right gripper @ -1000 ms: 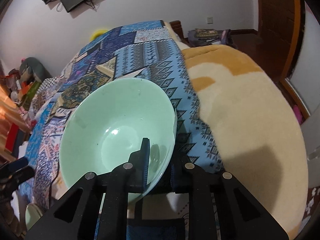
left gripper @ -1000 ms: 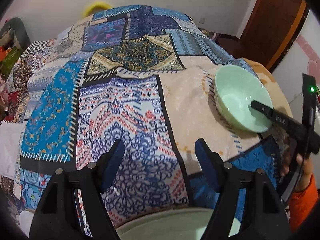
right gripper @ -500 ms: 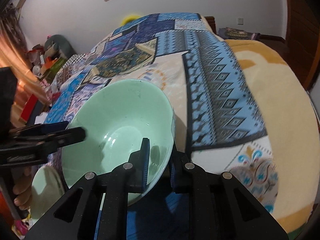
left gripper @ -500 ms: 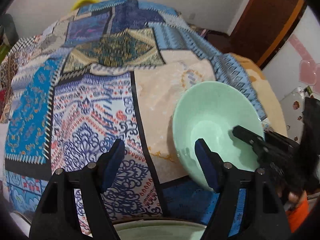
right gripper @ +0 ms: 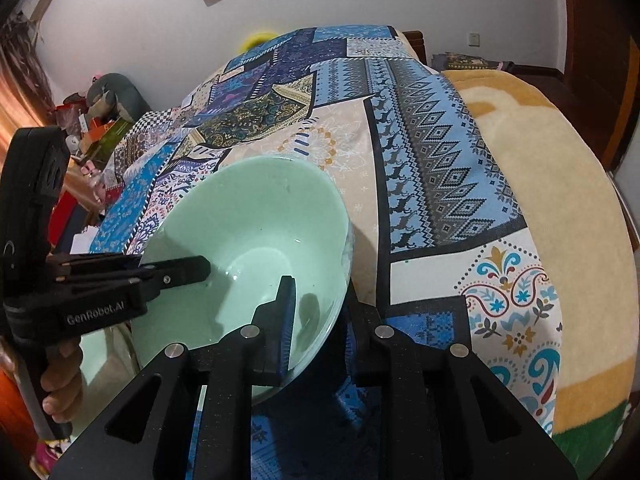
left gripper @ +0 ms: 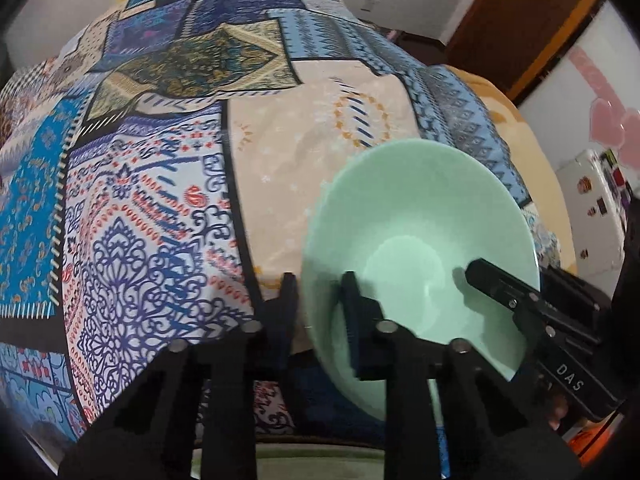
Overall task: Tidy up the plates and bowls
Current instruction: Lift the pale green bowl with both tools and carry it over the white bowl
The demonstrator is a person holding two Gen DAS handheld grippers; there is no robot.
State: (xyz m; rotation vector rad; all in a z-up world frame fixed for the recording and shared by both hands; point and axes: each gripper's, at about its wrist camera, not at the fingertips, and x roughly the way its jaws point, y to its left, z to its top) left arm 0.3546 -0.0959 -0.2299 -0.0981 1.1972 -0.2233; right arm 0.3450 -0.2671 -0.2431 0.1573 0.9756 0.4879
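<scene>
A pale green bowl (left gripper: pixel 416 232) hangs tilted above the patterned bedspread, held by both grippers. My left gripper (left gripper: pixel 318 300) is shut on the bowl's left rim, one finger outside and one inside. My right gripper (right gripper: pixel 316 312) is shut on the bowl's (right gripper: pixel 248 232) near right rim. The left gripper also shows in the right wrist view (right gripper: pixel 176 270), reaching in from the left. The right gripper shows in the left wrist view (left gripper: pixel 492 280) at the bowl's right rim. A pale green plate (left gripper: pixel 320 462) lies below, mostly hidden.
The patchwork bedspread (left gripper: pixel 160 200) covers the bed, with a yellow blanket (right gripper: pixel 560 184) on its right side. The plate also shows under the bowl in the right wrist view (right gripper: pixel 96 364). Clutter stands along the left wall (right gripper: pixel 100 120). A wooden door (left gripper: pixel 516 24) is at far right.
The right gripper carried the bowl leftward and nearer to the left gripper. The left gripper closed from wide open onto the bowl's left rim.
</scene>
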